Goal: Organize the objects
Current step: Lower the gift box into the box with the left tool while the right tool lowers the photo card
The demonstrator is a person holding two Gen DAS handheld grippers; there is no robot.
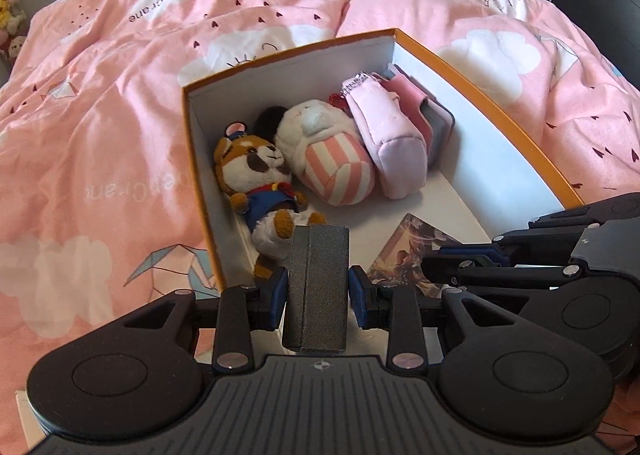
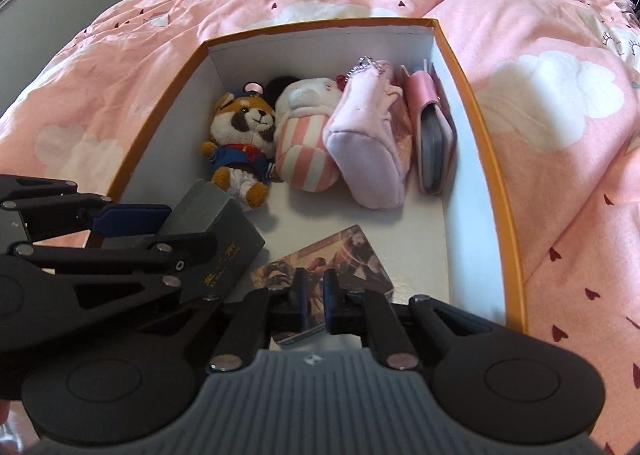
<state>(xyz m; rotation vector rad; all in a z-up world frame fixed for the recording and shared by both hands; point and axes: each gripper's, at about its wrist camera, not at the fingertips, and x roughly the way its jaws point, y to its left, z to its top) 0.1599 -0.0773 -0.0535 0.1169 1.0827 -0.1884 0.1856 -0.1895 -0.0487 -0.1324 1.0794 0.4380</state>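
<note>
Left hand-held gripper pinches a grey box above the near end of the orange-rimmed box on the pink bed. Right hand-held gripper is pressed nearly together on the picture card. Inside, a fox plush, striped plush, lilac pouch and pink wallet sit side by side.
</note>
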